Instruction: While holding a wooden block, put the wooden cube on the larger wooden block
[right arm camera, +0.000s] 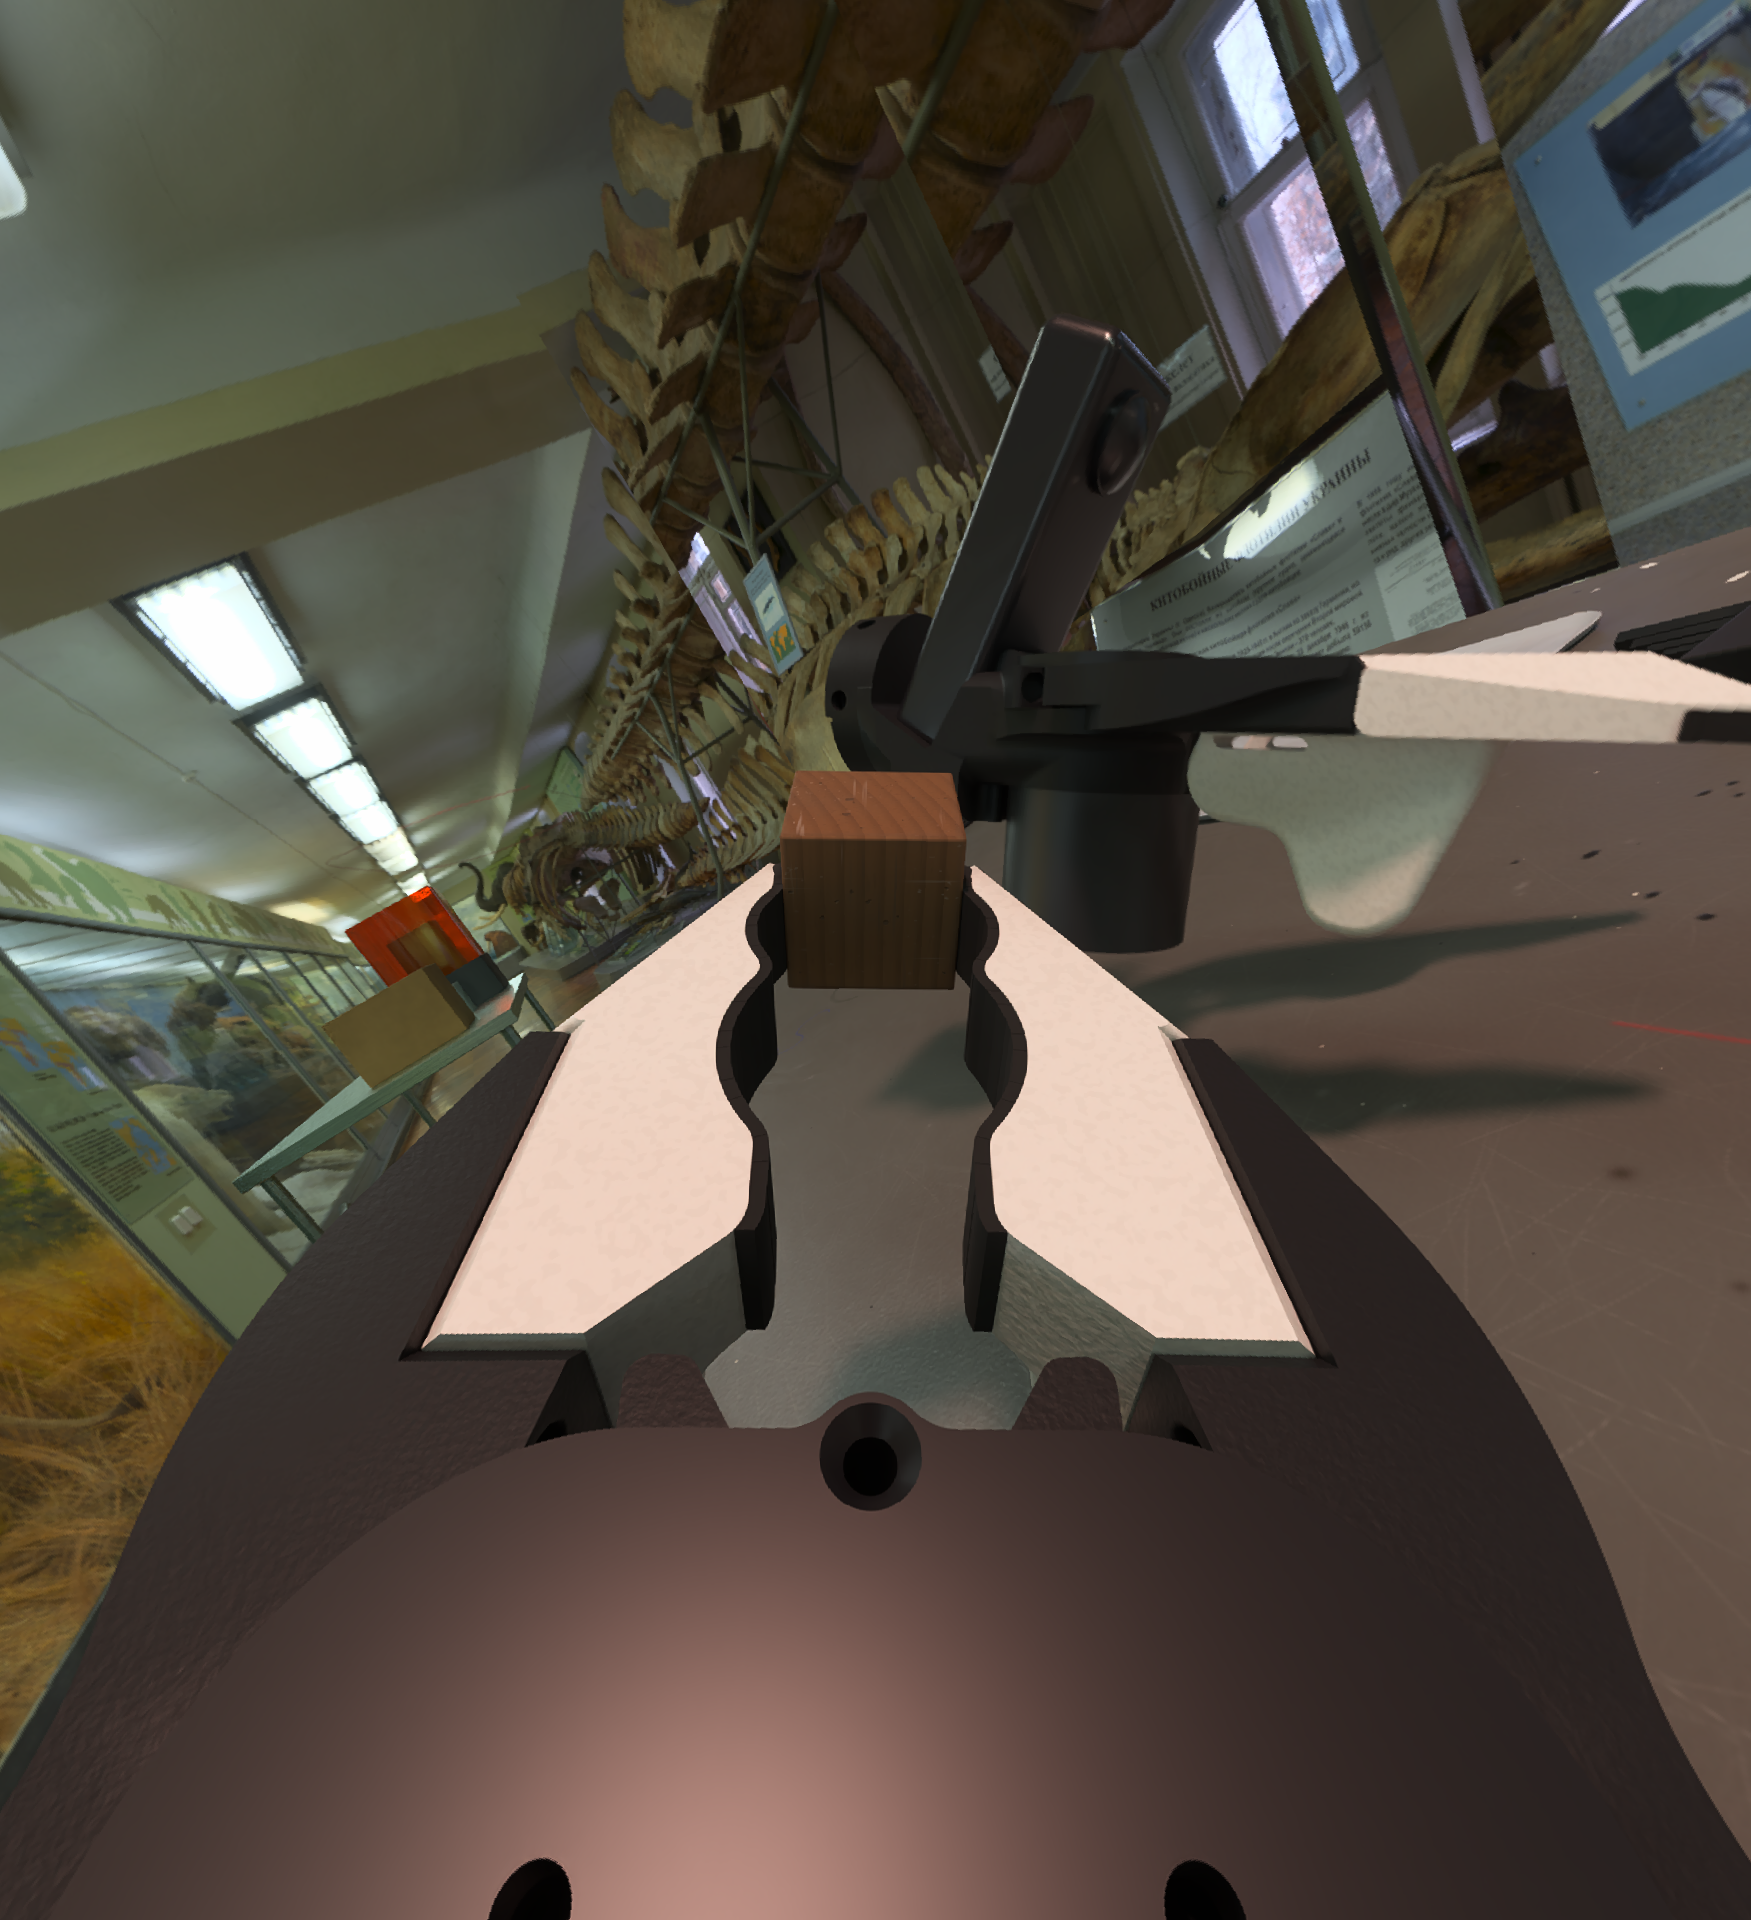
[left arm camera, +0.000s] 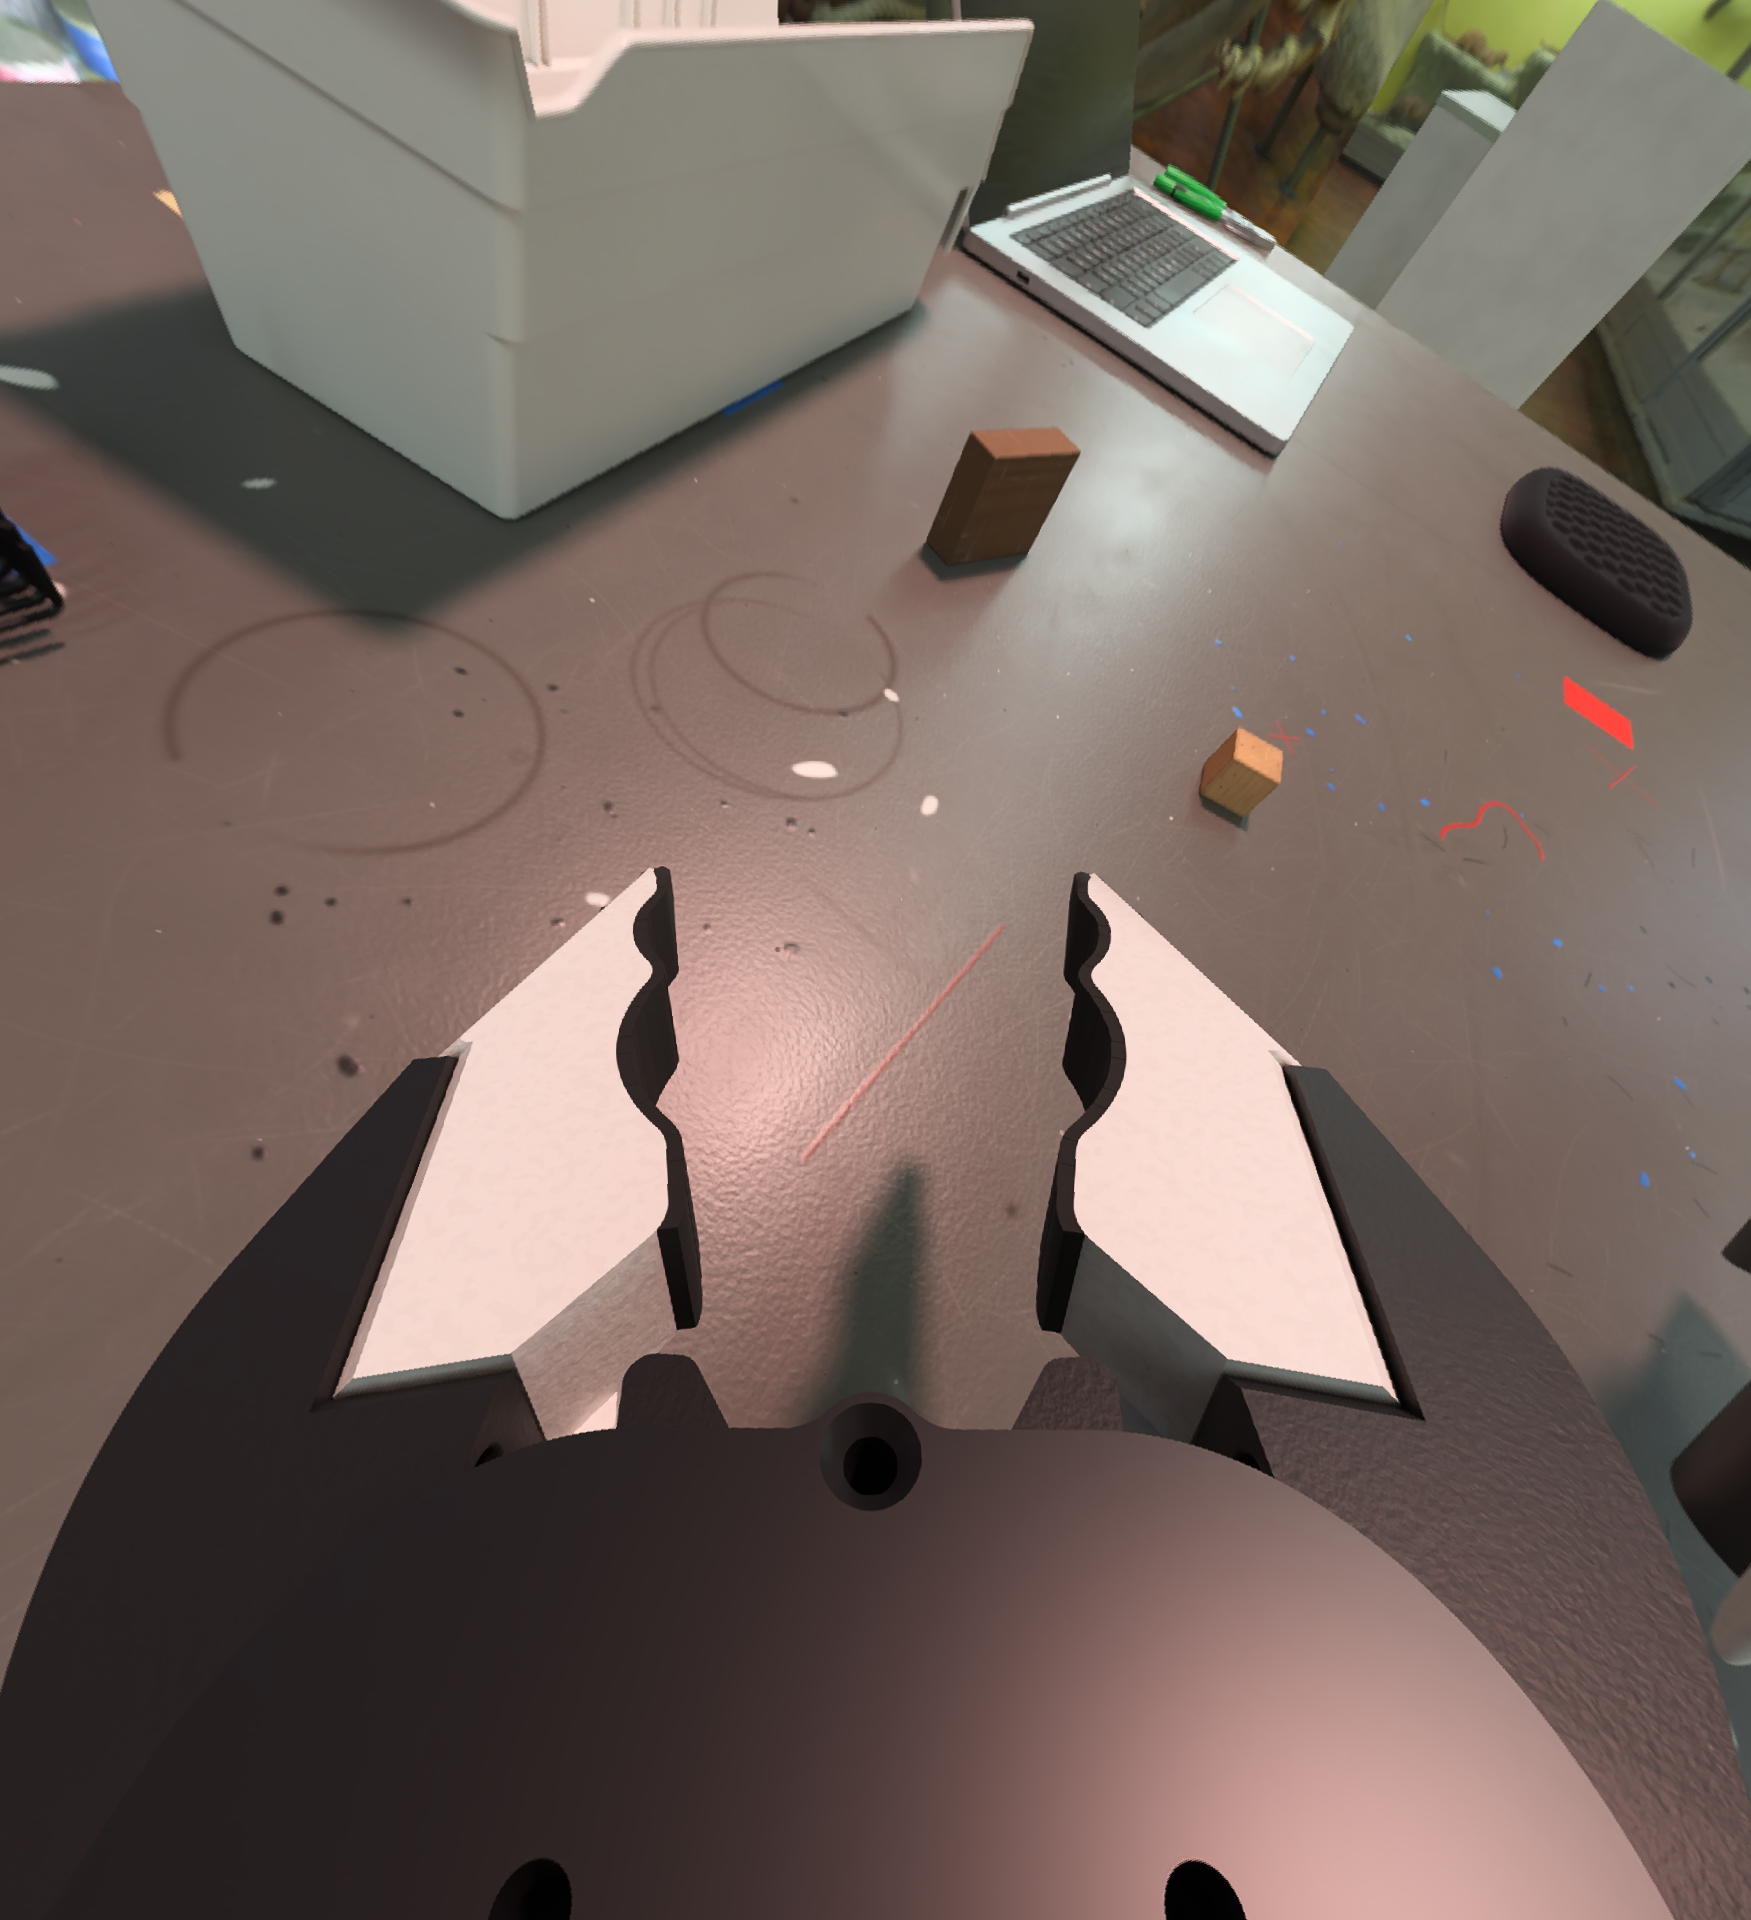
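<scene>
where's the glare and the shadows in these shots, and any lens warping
Left wrist view: a soft sheen on the table between the open left hand-held gripper fingers, a dark shadow beside the white bin, edges bowed by the wide lens. Right wrist view: long shadows on the table under the other gripper; ceiling lights blown out.

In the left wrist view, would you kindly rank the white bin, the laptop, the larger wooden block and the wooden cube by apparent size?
1. white bin
2. laptop
3. larger wooden block
4. wooden cube
</scene>
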`<state>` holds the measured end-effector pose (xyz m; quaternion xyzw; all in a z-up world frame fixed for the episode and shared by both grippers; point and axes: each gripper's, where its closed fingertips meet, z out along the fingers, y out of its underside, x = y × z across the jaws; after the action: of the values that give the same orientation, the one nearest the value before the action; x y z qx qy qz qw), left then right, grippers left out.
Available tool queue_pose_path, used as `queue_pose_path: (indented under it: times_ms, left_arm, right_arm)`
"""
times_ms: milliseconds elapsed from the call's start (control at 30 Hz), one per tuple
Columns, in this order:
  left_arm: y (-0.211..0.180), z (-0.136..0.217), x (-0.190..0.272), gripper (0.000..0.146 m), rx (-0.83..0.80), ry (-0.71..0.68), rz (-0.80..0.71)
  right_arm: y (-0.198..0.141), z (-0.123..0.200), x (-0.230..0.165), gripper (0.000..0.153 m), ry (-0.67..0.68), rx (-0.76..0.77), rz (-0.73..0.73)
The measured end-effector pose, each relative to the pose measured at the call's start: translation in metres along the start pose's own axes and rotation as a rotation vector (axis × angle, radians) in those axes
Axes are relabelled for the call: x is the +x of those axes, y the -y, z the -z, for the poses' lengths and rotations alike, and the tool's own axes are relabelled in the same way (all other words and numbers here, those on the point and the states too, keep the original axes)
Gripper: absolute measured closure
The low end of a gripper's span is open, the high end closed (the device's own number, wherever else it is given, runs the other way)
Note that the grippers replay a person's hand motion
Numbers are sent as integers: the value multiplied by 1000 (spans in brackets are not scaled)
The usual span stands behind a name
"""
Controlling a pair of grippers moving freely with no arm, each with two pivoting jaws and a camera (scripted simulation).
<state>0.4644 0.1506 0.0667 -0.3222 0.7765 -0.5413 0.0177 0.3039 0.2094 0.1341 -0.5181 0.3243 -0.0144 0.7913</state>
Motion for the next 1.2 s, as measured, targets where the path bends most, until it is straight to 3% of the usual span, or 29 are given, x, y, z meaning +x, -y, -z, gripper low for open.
queue_pose_path:
  times_ms: [133, 233, 400, 567, 767, 1200]
  left_arm:
    - [29, 14, 6, 71, 68, -28, 20]
    - [63, 19, 35, 71, 80, -137, 0]
    - [90, -4, 110, 75, -154, -276, -175]
    - [60, -58, 162, 76, -459, -290, -318]
    - [7, -118, 161, 77, -738, -144, -455]
    - [-41, -150, 140, 98, -923, -11, -457]
  right_arm:
    - [1, 0, 0, 121, -1, 2, 5]
    - [1, 1, -3, 121, 4, 8, 24]
    - [-1, 7, -11, 121, 7, -4, 64]
    - [-2, 22, -24, 121, 26, -13, 87]
    - [-4, 42, -39, 121, 69, -34, 120]
    - [-1, 70, -49, 121, 142, -73, 95]
